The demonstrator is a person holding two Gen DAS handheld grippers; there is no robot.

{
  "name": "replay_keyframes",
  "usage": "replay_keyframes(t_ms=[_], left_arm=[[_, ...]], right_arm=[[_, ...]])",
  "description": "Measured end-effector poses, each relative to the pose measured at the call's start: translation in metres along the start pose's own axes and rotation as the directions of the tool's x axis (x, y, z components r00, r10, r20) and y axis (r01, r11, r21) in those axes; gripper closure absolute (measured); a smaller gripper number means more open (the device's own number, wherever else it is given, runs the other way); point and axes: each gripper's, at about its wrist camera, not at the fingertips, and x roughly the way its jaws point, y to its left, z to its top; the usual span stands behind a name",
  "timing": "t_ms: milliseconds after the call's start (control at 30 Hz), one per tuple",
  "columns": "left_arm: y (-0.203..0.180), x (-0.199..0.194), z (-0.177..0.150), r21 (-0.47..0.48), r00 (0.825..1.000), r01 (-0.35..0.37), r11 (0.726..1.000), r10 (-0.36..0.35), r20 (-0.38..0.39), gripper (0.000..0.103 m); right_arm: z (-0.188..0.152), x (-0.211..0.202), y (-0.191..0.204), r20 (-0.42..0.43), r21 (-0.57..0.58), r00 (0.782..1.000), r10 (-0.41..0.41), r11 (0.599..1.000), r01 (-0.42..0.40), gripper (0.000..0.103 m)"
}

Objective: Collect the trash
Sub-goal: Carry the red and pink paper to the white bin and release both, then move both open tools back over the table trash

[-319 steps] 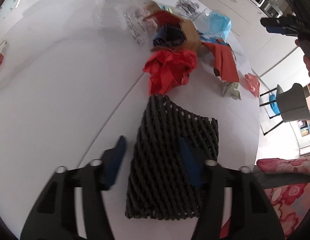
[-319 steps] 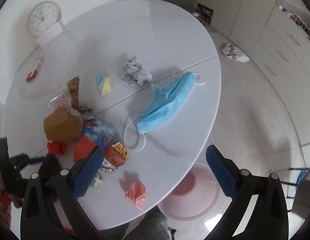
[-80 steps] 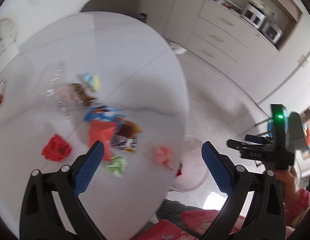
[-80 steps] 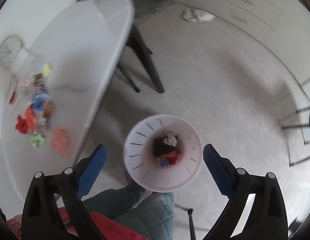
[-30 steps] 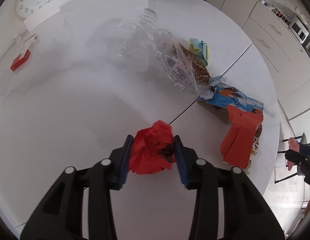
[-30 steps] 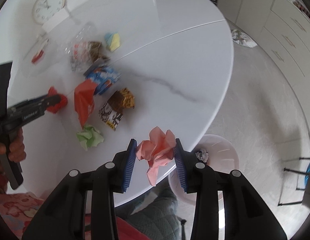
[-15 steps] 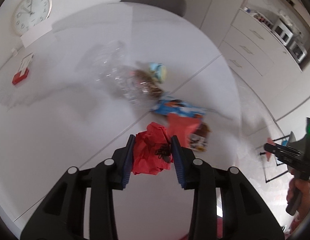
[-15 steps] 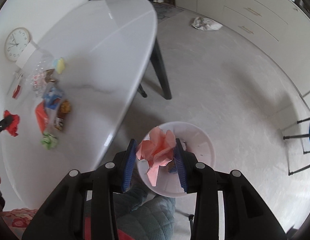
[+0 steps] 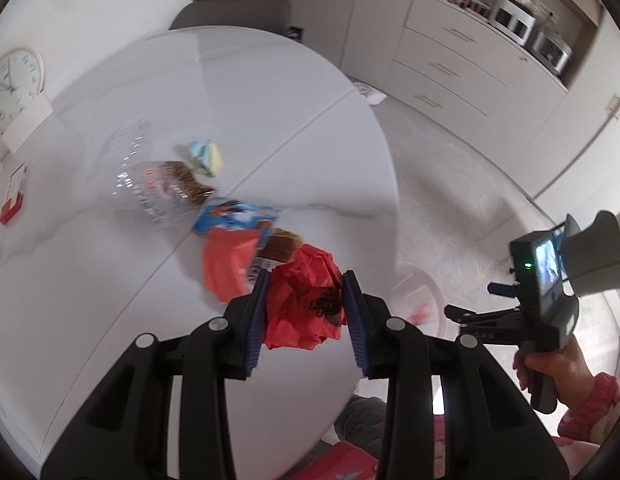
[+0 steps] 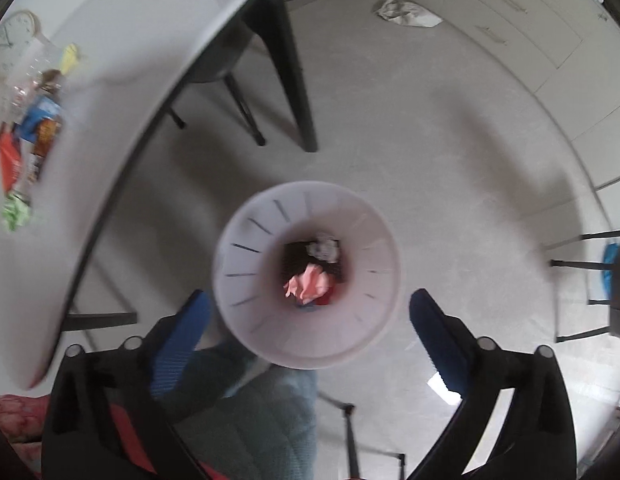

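My left hand-held gripper (image 9: pixel 303 304) clamps the red paper ball (image 9: pixel 305 300); my right hand-held gripper (image 10: pixel 310 316) has just opened wide, empty, above the bin (image 10: pixel 249 320).

Left gripper (image 9: pixel 305 312) angled steeply down, blue pads (image 9: pixel 257 320) clamped on a crumpled red paper ball (image 9: pixel 305 300). Right gripper (image 10: pixel 310 336) pointing straight down, jaws just sprung wide apart, nothing between the pads. In the left wrist view, far right, a hand (image 9: pixel 550 364) wrapped round the right gripper's handle, pink sleeve at the wrist.
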Motion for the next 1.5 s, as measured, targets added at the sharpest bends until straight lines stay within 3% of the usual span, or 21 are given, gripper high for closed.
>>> replay_keyframes(t_ms=[267,433,567,600,700,733,1200,1500], left_arm=[[-0.060,0.007,0.003,0.127,0.997,0.074,0.989,-0.072,-0.018,0.067],[-0.108,0.022,0.004,0.228,0.986,0.166,0.959,-0.155,-0.066,0.067],[-0.135,0.041,0.005,0.254,0.972,0.224,0.941,-0.198,-0.124,0.067],[-0.140,0.044,0.005,0.257,0.970,0.230,0.938,-0.202,-0.133,0.059],[-0.153,0.048,0.005,0.269,0.970,0.229,0.935,-0.198,-0.140,0.020],[-0.158,0.048,0.006,0.278,0.972,0.224,0.934,-0.195,-0.129,0.013],[-0.163,0.045,0.006,0.283,0.980,0.194,0.939,-0.172,-0.098,0.012],[-0.135,0.034,0.008,0.198,0.989,0.142,0.970,-0.131,-0.065,0.012]], right_arm=[[-0.007,-0.013,-0.049,0.012,0.091,1.000,-0.027,0.996,0.026,0.003],[-0.016,-0.023,-0.083,0.020,0.165,0.999,-0.033,0.986,0.029,0.003],[-0.025,-0.031,-0.105,0.029,0.210,0.999,-0.038,0.977,0.031,0.003],[-0.028,-0.033,-0.110,0.032,0.222,0.999,-0.038,0.975,0.030,0.003],[-0.033,-0.033,-0.119,0.034,0.237,0.999,-0.032,0.971,0.023,0.003],[-0.035,-0.033,-0.121,0.034,0.240,0.999,-0.032,0.971,0.022,0.003],[-0.029,-0.038,-0.120,0.047,0.184,0.999,-0.022,0.983,0.013,0.003],[-0.013,-0.041,-0.096,0.055,0.129,0.998,-0.002,0.992,-0.005,0.003]])
